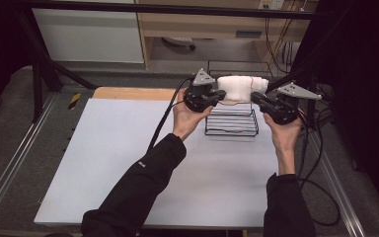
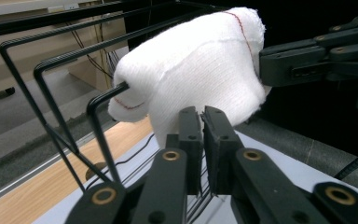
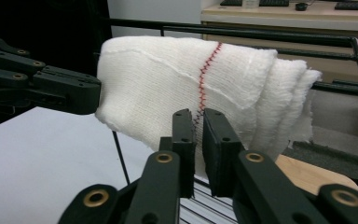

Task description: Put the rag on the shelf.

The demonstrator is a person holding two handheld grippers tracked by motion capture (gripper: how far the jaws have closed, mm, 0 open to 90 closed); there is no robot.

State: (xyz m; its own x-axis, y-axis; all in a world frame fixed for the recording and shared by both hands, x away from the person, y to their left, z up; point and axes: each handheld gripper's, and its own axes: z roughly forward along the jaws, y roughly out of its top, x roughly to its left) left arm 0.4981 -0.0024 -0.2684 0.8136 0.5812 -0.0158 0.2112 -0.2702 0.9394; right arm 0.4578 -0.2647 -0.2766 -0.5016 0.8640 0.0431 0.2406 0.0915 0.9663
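Black jaws of the left hand-held gripper and right hand-held gripper are seen clenched on the folded white cloth, held above the wire rack on the worktop; lowering it squarely seems next.

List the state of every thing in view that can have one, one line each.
White cloth: folded into a bundle, held up over the rack, pinched at both ends.
Wire rack: upright on the table, nothing lying in it.
Left tongs: shut on the cloth's lower edge.
Right tongs: shut on the cloth near its red stitching.
White table sheet: flat, bare.
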